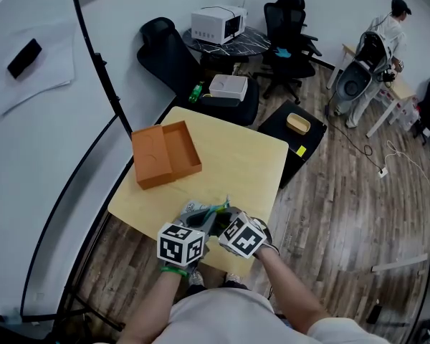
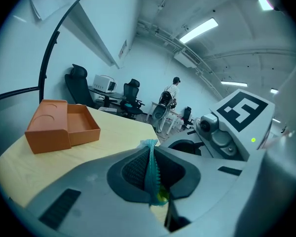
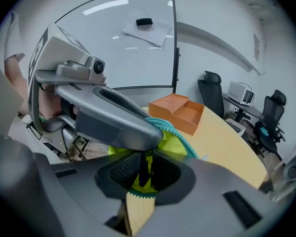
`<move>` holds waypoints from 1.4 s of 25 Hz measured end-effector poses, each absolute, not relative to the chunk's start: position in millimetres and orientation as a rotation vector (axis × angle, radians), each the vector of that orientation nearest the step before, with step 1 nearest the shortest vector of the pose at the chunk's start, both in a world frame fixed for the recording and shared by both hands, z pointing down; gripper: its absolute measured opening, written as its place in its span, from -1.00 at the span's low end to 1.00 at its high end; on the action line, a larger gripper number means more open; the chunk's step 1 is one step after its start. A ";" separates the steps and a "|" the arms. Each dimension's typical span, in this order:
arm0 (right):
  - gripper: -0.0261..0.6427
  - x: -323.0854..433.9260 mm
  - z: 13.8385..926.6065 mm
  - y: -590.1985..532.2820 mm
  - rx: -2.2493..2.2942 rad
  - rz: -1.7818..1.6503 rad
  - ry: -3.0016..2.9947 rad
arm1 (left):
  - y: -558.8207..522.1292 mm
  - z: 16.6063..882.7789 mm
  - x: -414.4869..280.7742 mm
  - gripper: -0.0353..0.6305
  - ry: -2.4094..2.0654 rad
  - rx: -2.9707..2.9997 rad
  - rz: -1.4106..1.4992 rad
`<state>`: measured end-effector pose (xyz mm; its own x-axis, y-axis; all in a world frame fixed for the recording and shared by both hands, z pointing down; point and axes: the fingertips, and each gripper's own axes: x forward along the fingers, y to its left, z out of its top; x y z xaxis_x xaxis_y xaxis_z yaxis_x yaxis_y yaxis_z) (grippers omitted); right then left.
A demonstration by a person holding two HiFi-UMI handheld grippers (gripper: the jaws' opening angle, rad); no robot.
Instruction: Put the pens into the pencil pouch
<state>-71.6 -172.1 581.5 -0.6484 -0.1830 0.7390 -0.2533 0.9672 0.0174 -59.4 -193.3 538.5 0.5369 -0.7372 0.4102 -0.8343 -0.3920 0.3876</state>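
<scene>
A yellow pencil pouch [image 1: 213,211] with a teal zip hangs between both grippers at the front edge of the yellow table [image 1: 229,156]. My left gripper [image 1: 199,222] is shut on the teal zip edge [image 2: 151,164], which stands up between its pads. My right gripper [image 1: 226,221] faces it and is shut on the yellow pouch [image 3: 175,139]. A thin dark piece [image 3: 143,166] sits between its pads; I cannot tell what it is. The left gripper [image 3: 108,117] lies across the top of the pouch. No loose pens show on the table.
An open orange box [image 1: 165,153] lies at the table's far left. Black office chairs [image 1: 168,49], a white microwave [image 1: 218,24] and a black stool [image 1: 295,131] stand beyond the far edge. A person [image 1: 387,27] stands far right. A white wall runs along the left.
</scene>
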 end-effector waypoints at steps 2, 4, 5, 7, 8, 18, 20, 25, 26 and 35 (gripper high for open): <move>-0.62 -74.2 576.3 -172.8 0.304 0.115 -2.315 | -195.0 537.8 -64.1 -0.82 -1.280 2.218 0.224; -0.53 -75.9 570.6 -173.1 0.303 0.105 -2.335 | -197.4 537.7 -69.1 -0.82 -1.295 2.213 0.220; -0.51 -75.7 566.2 -173.7 0.307 0.098 -2.348 | -198.8 537.3 -71.4 -0.82 -1.303 2.211 0.219; -0.48 -73.3 553.7 -176.8 0.327 0.091 -2.387 | -202.1 535.4 -75.9 -0.82 -1.321 2.205 0.214; -0.48 -71.3 545.8 -179.2 0.343 0.088 -2.413 | -203.9 533.9 -78.5 -0.82 -1.330 2.203 0.211; -0.52 -24.6 489.9 -224.8 0.691 0.045 -2.550 | -227.7 510.6 -109.1 -0.82 -1.425 2.214 0.188; -0.53 -14.8 488.8 -229.9 0.741 0.059 -2.543 | -234.5 506.3 -112.3 -0.82 -1.443 2.223 0.194; -0.55 4.5 491.4 -233.4 0.807 0.081 -2.516 | -251.9 505.8 -114.3 -0.82 -1.472 2.230 0.204; -0.55 8.1 492.2 -233.3 0.815 0.084 -2.509 | -255.9 506.0 -113.5 -0.82 -1.475 2.233 0.205; -0.56 53.7 499.5 -244.1 0.948 0.155 -2.458 | -289.1 517.1 -80.2 -0.82 -1.428 2.269 0.235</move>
<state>53.7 -244.1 499.5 -0.6341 -0.5996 0.4883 -0.6561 0.7514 0.0706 -80.2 -289.1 517.1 0.4503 -0.8121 0.3711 -0.8882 -0.3650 0.2791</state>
